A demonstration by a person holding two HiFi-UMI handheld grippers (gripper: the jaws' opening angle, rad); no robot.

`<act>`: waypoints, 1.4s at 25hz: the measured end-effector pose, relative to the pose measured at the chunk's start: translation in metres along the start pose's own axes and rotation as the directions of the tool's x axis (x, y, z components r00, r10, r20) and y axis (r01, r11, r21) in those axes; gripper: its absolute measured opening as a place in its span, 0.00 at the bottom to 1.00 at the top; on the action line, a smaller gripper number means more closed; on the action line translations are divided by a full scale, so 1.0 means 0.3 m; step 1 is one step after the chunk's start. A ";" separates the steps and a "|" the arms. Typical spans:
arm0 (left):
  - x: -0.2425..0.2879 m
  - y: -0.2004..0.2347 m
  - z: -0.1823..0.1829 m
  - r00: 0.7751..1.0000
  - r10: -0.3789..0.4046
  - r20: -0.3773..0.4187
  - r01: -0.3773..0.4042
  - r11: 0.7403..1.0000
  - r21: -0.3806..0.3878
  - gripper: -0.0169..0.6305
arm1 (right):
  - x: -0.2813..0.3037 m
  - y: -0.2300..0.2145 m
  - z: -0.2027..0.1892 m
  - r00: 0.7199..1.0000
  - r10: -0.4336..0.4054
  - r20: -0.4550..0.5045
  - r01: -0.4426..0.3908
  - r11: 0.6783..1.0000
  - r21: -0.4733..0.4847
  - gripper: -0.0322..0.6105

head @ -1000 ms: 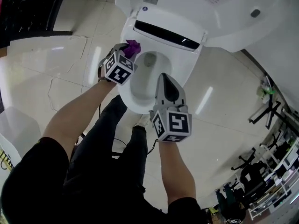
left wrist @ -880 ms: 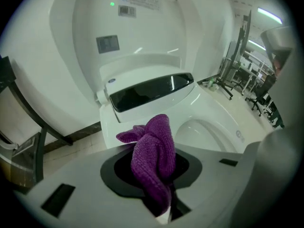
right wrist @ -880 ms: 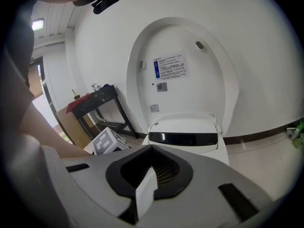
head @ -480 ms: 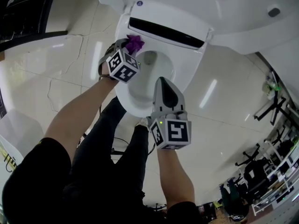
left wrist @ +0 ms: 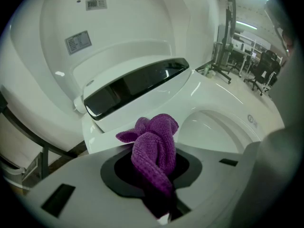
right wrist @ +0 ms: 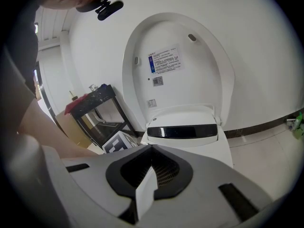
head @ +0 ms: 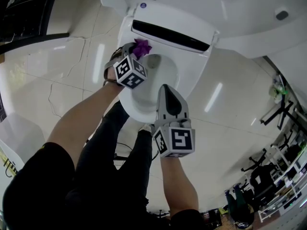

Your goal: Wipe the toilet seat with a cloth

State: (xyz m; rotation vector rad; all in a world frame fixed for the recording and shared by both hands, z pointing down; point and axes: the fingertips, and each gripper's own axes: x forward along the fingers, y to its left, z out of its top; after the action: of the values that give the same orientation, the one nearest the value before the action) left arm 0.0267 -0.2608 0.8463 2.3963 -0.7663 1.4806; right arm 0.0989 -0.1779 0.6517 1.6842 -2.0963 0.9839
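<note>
The white toilet seat (head: 128,102) rings the bowl, with the lid (head: 240,8) standing up behind it. My left gripper (head: 134,51) is shut on a bunched purple cloth (head: 141,47), which rests at the seat's rear left, just in front of the dark panel (head: 170,35). In the left gripper view the cloth (left wrist: 154,148) hangs out of the left gripper (left wrist: 154,175) over the seat (left wrist: 223,96). My right gripper (head: 166,89) hovers above the seat's front, shut and holding nothing. The right gripper (right wrist: 151,148) faces the raised lid (right wrist: 183,32).
A black metal rack (right wrist: 95,106) stands left of the toilet against the wall. Glossy tiled floor (head: 72,75) surrounds the toilet. Office chairs and stands (head: 268,176) crowd the far right. The person's legs (head: 120,162) stand close to the bowl's front.
The left gripper has slid the purple cloth slightly rightward along the rear left of the seat. The right gripper has stayed over the front of the bowl.
</note>
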 end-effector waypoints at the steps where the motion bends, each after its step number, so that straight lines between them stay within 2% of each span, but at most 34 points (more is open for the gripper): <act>1: 0.003 -0.006 0.002 1.000 -0.001 0.001 0.001 1.000 0.003 0.18 | -0.004 -0.001 -0.002 1.000 -0.001 -0.001 0.001 1.000 0.000 0.08; 7: 0.019 -0.042 0.011 1.000 -0.020 -0.001 0.020 1.000 0.022 0.18 | -0.036 -0.009 -0.006 1.000 -0.012 0.006 0.012 1.000 0.003 0.08; 12: 0.019 -0.108 0.017 0.994 -0.102 -0.027 0.103 0.994 0.028 0.18 | -0.078 -0.010 0.020 1.000 -0.017 0.024 0.017 1.000 0.001 0.08; 18: -0.124 -0.165 0.070 0.994 -0.105 0.027 0.105 0.994 0.017 0.18 | -0.189 -0.009 0.082 0.998 -0.021 0.059 0.022 1.000 -0.022 0.08; 22: -0.340 -0.208 0.129 0.992 -0.095 0.085 0.096 0.995 -0.013 0.18 | -0.329 0.007 0.141 0.996 -0.008 0.083 0.012 0.999 -0.041 0.08; 27: -0.727 -0.314 0.227 0.980 -0.058 0.189 0.067 0.997 -0.045 0.18 | -0.588 0.060 0.208 0.995 0.038 0.095 -0.029 0.995 -0.092 0.08; 35: -1.373 -0.609 0.322 0.934 0.035 0.355 -0.008 0.997 -0.079 0.18 | -1.052 0.165 0.248 0.979 0.151 0.137 -0.127 0.977 -0.170 0.07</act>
State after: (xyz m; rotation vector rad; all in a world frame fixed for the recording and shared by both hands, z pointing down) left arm 0.0523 -0.0212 0.4534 2.6379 -0.9067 1.0097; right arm 0.1562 0.0146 0.3925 1.5933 -2.3488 0.7221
